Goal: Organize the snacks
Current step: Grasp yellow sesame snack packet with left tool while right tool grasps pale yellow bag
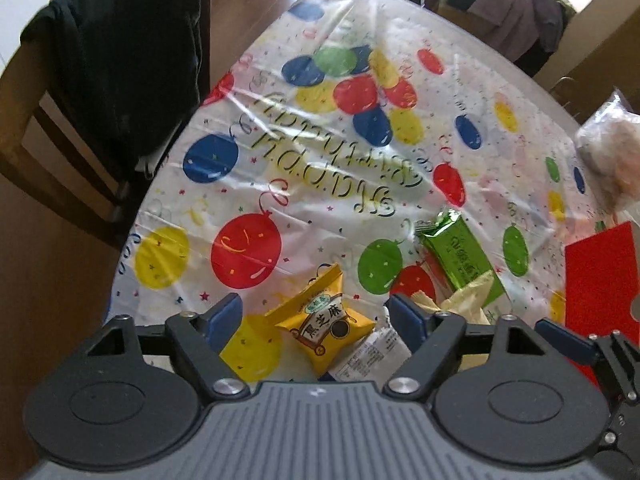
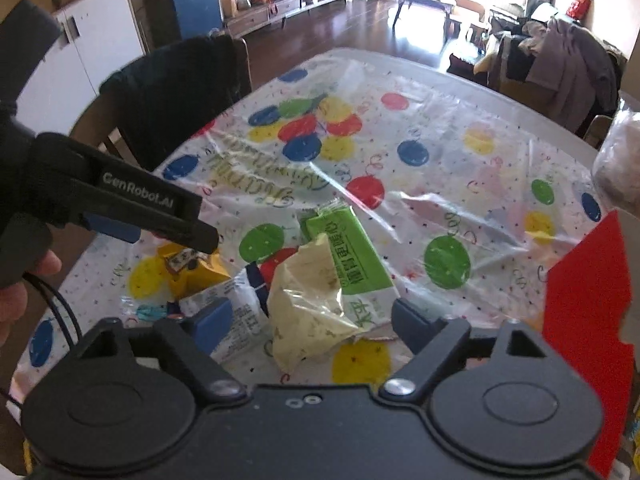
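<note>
Right now your desk (image 2: 460, 92) is wrapped in a loose, glossy balloon-print sheet (image 2: 440, 208), and that slack plastic could bunch or lift if a fingertip drags across it. Beside it, the red box (image 2: 584, 288) stands close on the right, so a wide swing could knock it. Your right claw (image 2: 312, 320) is released, straddling the crumpled cream wrapper (image 2: 308, 304), which overlaps the green packet (image 2: 352, 244); closing there may pinch both or just crush thin film. Your left claw (image 1: 314, 316) is also released, with the yellow sesame packet (image 1: 324, 328) between its fingers but not pinched. That puffy pack may squirt sideways onto the white packet (image 1: 372, 356) touching it.
</note>
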`<state>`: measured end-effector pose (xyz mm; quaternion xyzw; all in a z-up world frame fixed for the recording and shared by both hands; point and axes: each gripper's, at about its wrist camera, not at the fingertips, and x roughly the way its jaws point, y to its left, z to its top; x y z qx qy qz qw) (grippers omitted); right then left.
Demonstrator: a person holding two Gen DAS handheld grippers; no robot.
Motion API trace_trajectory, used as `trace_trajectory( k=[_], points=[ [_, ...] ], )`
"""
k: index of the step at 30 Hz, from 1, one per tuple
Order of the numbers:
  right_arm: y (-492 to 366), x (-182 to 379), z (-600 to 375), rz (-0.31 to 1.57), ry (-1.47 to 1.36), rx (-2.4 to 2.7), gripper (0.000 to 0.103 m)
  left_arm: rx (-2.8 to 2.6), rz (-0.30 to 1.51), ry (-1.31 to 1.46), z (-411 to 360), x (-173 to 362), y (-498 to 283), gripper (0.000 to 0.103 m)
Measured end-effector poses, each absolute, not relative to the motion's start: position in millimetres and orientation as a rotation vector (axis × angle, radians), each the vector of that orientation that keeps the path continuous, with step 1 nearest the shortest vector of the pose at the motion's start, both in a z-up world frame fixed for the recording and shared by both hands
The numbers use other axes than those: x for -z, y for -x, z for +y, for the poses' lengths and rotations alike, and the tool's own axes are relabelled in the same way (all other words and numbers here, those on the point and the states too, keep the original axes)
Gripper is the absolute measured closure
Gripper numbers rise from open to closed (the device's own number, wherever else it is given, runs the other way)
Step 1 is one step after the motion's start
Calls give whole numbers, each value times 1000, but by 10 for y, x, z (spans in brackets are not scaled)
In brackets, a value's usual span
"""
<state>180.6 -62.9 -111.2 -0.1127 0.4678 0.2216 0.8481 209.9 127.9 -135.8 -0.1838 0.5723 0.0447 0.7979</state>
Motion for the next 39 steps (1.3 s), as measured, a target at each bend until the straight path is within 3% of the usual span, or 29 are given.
trace_trajectory(
  k=[11, 18, 26, 39],
  points=[
    [-1980, 1287, -533, 1039, 245, -484, 40, -126, 1270, 451, 1247, 1538, -2182, 39],
    [-1984, 1335, -538, 1050, 243, -489, 52, -150, 1251, 398, 1199, 1528, -2168, 54],
    [-1912, 1312, -609, 1037, 210, -460, 65, -139, 1225, 386, 1201, 1508, -2111, 59],
    [-1684, 1187, -915, 1017, 83, -397, 70, -123, 1170, 369, 1278, 1376, -1898, 61]
  ],
)
